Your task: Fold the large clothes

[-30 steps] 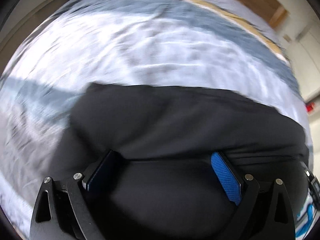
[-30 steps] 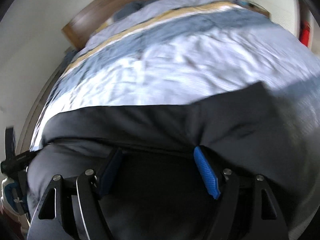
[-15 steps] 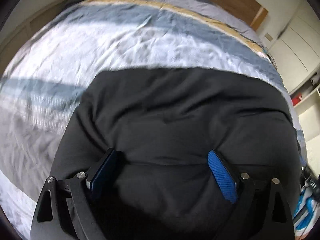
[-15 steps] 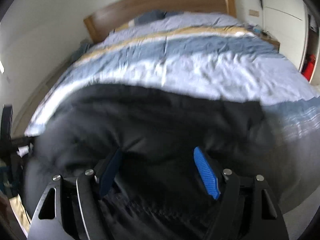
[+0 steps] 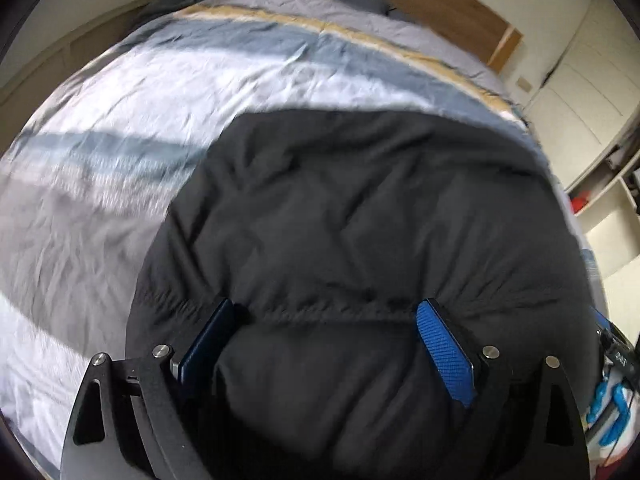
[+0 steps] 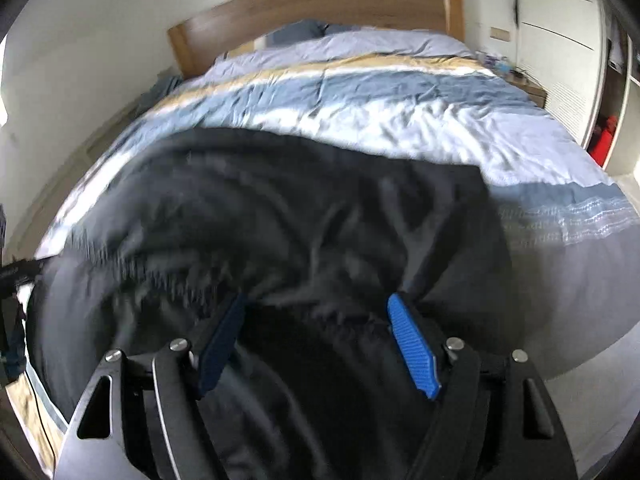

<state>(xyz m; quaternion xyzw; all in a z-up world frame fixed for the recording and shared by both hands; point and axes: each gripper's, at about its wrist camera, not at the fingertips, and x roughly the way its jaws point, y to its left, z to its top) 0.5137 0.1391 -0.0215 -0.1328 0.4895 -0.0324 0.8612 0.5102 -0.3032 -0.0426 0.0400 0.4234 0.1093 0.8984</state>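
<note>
Both jaws stand wide with thick folds of the black jacket (image 5: pixel 360 220) bunched between their pads: the left gripper (image 5: pixel 326 320) and right gripper (image 6: pixel 318 312) tilt downward over the striped bed (image 6: pixel 400 120), where the jacket lies.

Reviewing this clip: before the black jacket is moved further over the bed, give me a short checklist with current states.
1. Left gripper has black jacket bunched between its pads: ok.
2. Right gripper has jacket fabric between its pads: ok.
3. Pads actually pinching the padding firmly: cannot tell.
4. Striped duvet ahead free of other items: ok.
5. Jacket lying flat and smooth: not ok, rumpled in the right wrist view.
</note>
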